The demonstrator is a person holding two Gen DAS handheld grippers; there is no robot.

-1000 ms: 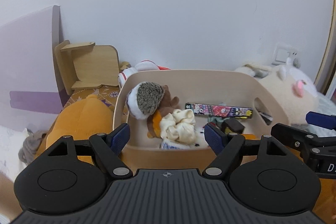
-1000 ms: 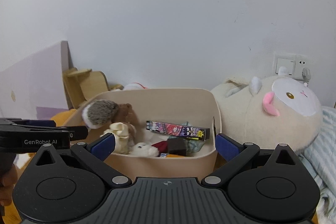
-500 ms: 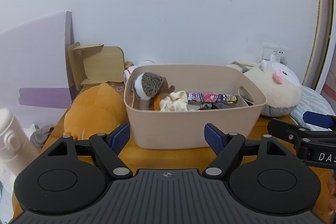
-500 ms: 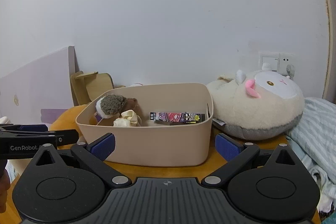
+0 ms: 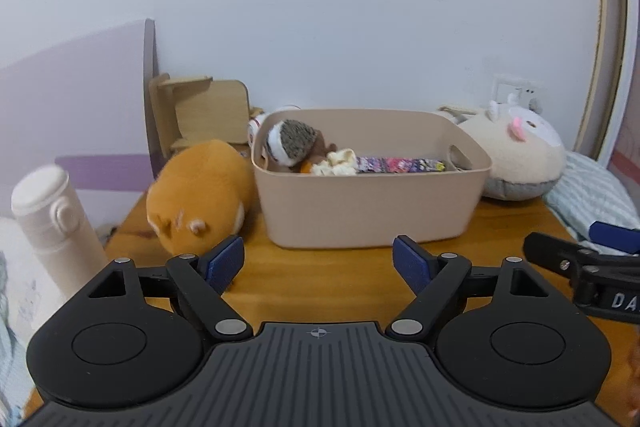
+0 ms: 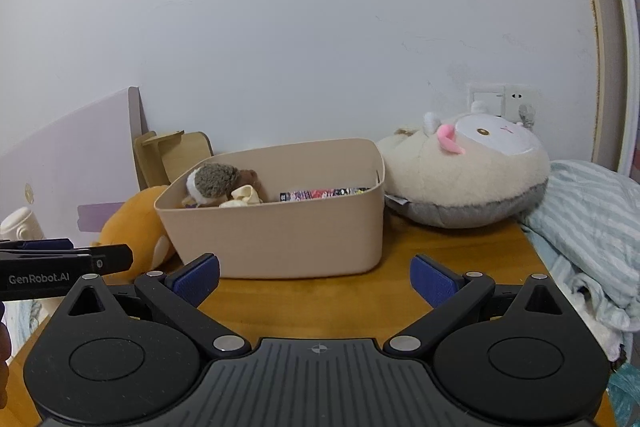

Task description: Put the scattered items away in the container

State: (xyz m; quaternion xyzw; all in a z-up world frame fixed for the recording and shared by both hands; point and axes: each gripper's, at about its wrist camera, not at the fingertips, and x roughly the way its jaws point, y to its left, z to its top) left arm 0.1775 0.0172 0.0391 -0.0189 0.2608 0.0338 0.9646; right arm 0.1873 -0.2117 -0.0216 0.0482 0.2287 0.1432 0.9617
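Wooden tabletop [image 5: 320,275] carries the beige container [image 5: 370,203], which holds a hedgehog plush [image 5: 290,143], cream cloth [image 5: 338,163] and patterned box [image 5: 400,165]. Just before the container, left tool [image 5: 319,261] and right tool [image 6: 316,277] hover released, empty.

Both wrist cameras sit low over the wooden table [image 5: 320,279], looking level past their own spread jaws toward the white wall. Each sees the beige container [image 5: 372,203] ahead of the jaws, near but apart; the left view faces it straight, the right view from its right side.
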